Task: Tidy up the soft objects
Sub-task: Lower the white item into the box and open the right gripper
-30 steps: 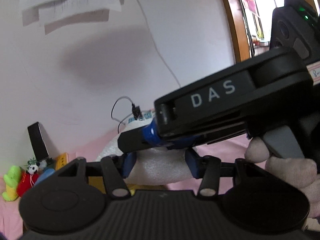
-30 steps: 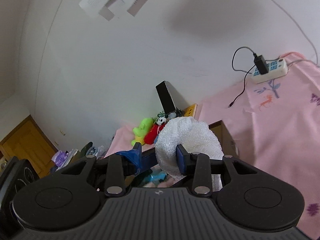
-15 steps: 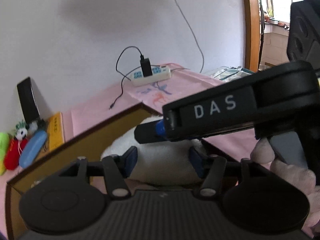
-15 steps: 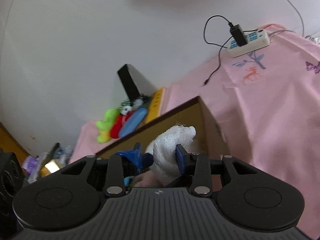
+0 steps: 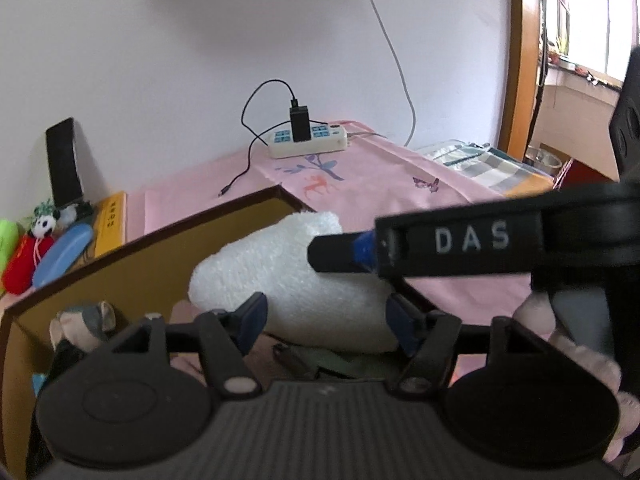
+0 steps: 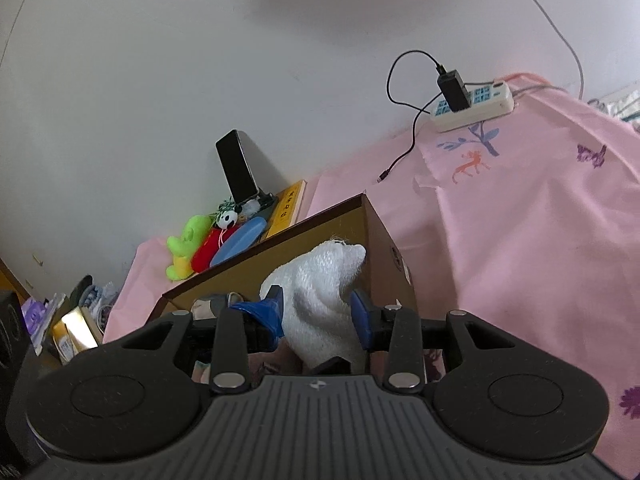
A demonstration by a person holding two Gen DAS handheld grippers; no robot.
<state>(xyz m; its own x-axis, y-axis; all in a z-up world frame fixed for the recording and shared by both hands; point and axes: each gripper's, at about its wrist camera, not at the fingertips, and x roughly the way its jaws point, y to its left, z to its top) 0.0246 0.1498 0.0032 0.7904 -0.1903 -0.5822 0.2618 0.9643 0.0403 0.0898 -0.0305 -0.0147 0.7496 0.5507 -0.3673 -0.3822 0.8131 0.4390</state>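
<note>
A white towel (image 5: pixel 288 280) hangs over the open brown cardboard box (image 5: pixel 160 256) on the pink cloth. My left gripper (image 5: pixel 324 320) has its blue pads on both sides of the towel. My right gripper (image 6: pixel 318 312) is shut on the same white towel (image 6: pixel 324 288) above the box (image 6: pixel 384 248). In the left wrist view the right gripper's finger (image 5: pixel 340 252), marked DAS, crosses over the towel. Other soft things (image 5: pixel 80 320) lie inside the box.
Plush toys (image 6: pixel 192 240) and a blue case (image 6: pixel 240 240) lie behind the box by the wall, next to a black phone (image 6: pixel 236 168) and a yellow book (image 6: pixel 286 208). A power strip (image 6: pixel 472 104) with a charger sits at the far right.
Both grippers have come down with the towel from well above the box to its opening. The right gripper has pulled back to the right in the left wrist view.
</note>
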